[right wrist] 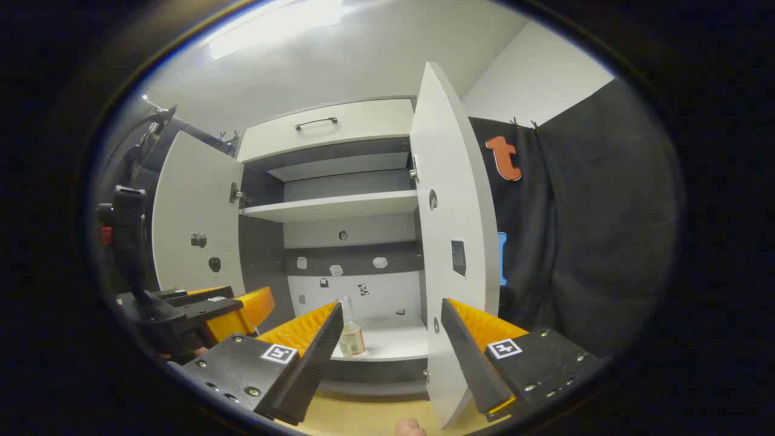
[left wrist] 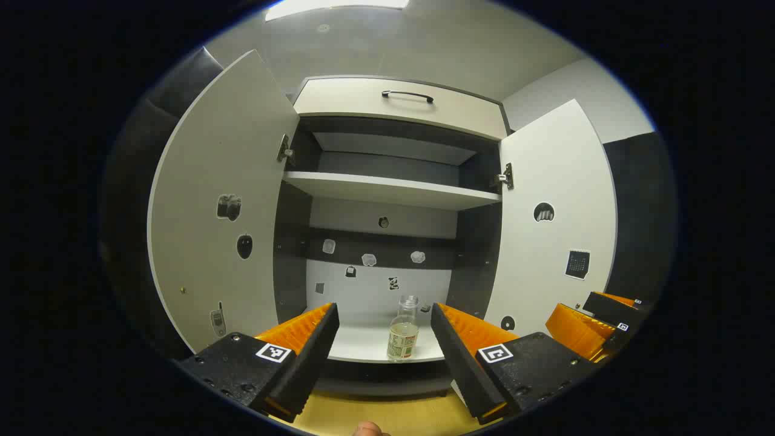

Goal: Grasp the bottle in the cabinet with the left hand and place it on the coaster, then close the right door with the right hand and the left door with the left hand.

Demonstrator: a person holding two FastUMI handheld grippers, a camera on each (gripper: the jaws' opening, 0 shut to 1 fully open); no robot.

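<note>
Left gripper (left wrist: 384, 330): nearest the camera in the left gripper view; its two orange-and-black fingers stand wide apart and level, holding nothing, aimed straight into the cabinet. Each finger carries a small square black-and-white marker.
Fingertip (left wrist: 367, 429): a bit of the person's finger shows at the bottom edge of the left gripper view, over the yellowish wooden surface (left wrist: 387, 415).
Right gripper (right wrist: 390, 330): fingers spread apart and empty, pointed at the cabinet from off to the right; the edge of the right door falls between them in the right gripper view. In the left gripper view it sits low at the right edge.
Bottle (left wrist: 404, 330): stands upright on the bottom shelf (left wrist: 363, 342) of the cabinet, long axis vertical, mouth up, near the shelf's front edge. Clear glass, no cap seen, pale liquid in the lower part.
Bottle label: a band with green and red print wraps the lower body; the writing is too small to read.
Bottle and grippers: well apart; the bottle shows in the gap between the left gripper's fingers, untouched.
Left door (left wrist: 218, 212): swung fully open, small picture stickers on its inner face.
Right door (right wrist: 451, 242): open, with stickers too.
Drawer handle (left wrist: 407, 95): dark bar on the white front above the shelves.
</note>
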